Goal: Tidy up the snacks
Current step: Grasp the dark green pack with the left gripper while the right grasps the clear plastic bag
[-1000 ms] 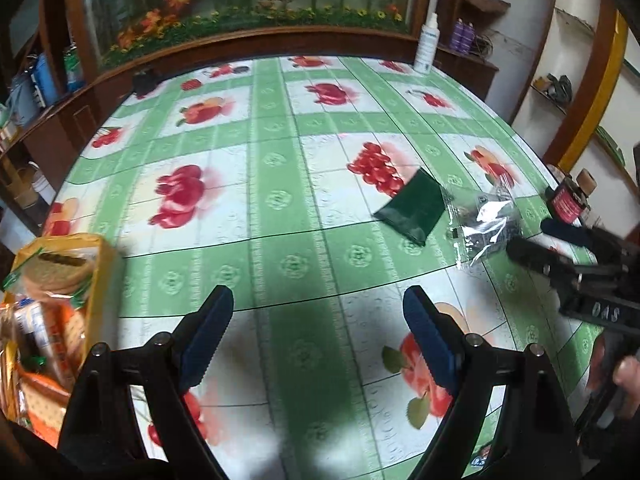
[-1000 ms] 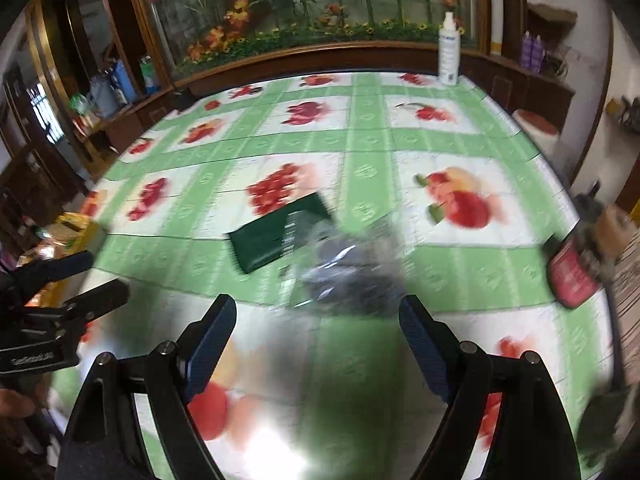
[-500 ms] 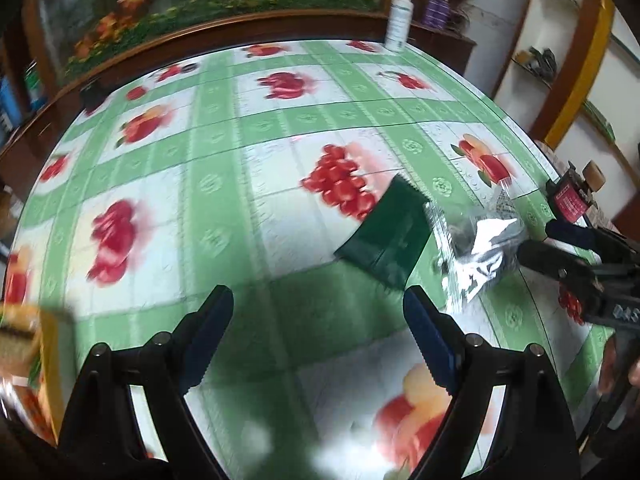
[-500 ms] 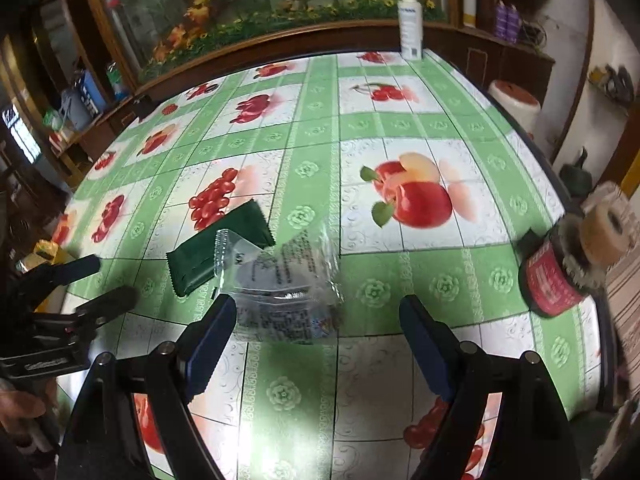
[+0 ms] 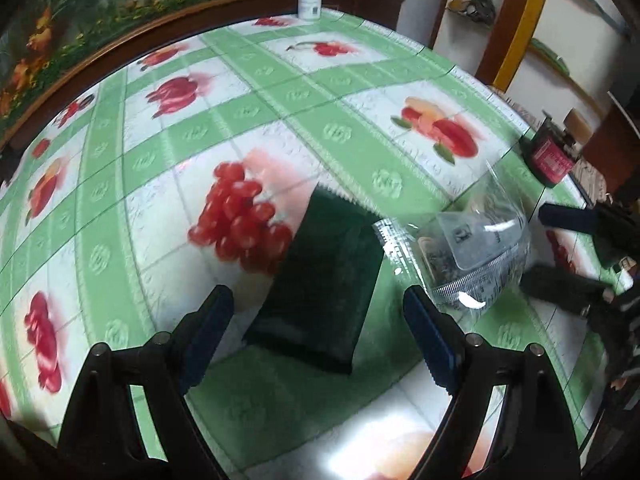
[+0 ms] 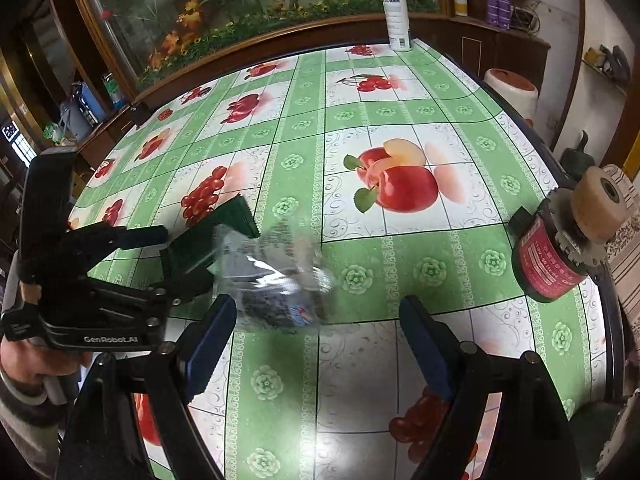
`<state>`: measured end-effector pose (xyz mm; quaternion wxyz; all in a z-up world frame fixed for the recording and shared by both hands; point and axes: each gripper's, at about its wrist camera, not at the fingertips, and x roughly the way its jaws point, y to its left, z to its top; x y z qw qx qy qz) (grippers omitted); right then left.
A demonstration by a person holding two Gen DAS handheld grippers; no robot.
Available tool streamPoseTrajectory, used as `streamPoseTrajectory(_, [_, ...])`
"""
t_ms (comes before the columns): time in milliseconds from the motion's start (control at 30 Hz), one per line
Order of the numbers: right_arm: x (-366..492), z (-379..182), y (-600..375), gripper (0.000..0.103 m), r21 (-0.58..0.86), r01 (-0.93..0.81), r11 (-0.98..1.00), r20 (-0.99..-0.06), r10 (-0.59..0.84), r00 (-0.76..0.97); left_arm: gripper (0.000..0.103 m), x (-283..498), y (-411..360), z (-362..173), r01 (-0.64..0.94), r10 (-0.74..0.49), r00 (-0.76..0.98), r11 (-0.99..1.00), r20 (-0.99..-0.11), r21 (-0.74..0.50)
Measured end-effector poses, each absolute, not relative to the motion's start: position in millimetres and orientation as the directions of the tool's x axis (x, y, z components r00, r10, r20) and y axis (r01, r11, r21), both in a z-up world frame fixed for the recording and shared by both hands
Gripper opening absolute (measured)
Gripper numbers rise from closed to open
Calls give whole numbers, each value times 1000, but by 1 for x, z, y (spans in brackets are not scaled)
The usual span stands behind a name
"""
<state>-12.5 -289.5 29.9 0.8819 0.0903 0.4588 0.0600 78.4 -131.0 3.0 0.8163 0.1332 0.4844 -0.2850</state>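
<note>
**Both tools spread over snacks**

Left tool (image 5: 316, 316) is seen spread w/ green packet (image 5: 324, 280) between its fingers; contact can't be told. Right tool (image 6: 316, 328) is spread before clear bag (image 6: 276, 276), blurred, near table (image 6: 440, 264) right edge.

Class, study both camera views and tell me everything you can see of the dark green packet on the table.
The dark green packet is a flat, oblong pouch, apparently matte plastic film, with a serrated seal edge at its far end. It looks sealed and lies flat on the fruit-print tablecloth, partly over the printed red berries, angled away from the left gripper, whose open fingers sit either side of its near end without touching. The clear plastic bag overlaps or meets its right edge. No printing is legible on it.
</note>
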Motion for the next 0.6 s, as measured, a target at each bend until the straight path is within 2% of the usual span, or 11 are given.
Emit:
streamPoseTrajectory(233, [-7,31,-291,84,205,-15,979,-802,177,571,86,82,-143,1,631,-332,379,776,-864,-22])
streamPoseTrajectory(267, [-7,32,-292,84,205,-14,979,-799,176,574,83,81,-143,1,633,-326,387,774,-863,-8])
streamPoseTrajectory(333, [-7,33,-291,84,204,-18,979,-796,177,579,69,78,-142,2,634,-327,402,773,-856,3])
streamPoseTrajectory(367, [-7,34,-291,84,204,-25,979,-793,180,582,53,77,-139,4,625,-330,410,781,-850,-2])
streamPoseTrajectory(400, [-7,35,-290,84,201,-38,979,-789,184,586,49,78,-136,5,614,-325,415,790,-850,-2])
streamPoseTrajectory(600, [-7,40,-277,84,90,-116,989,-801,141,581,48,79,-117,8,539,-315,421,841,-850,-45])
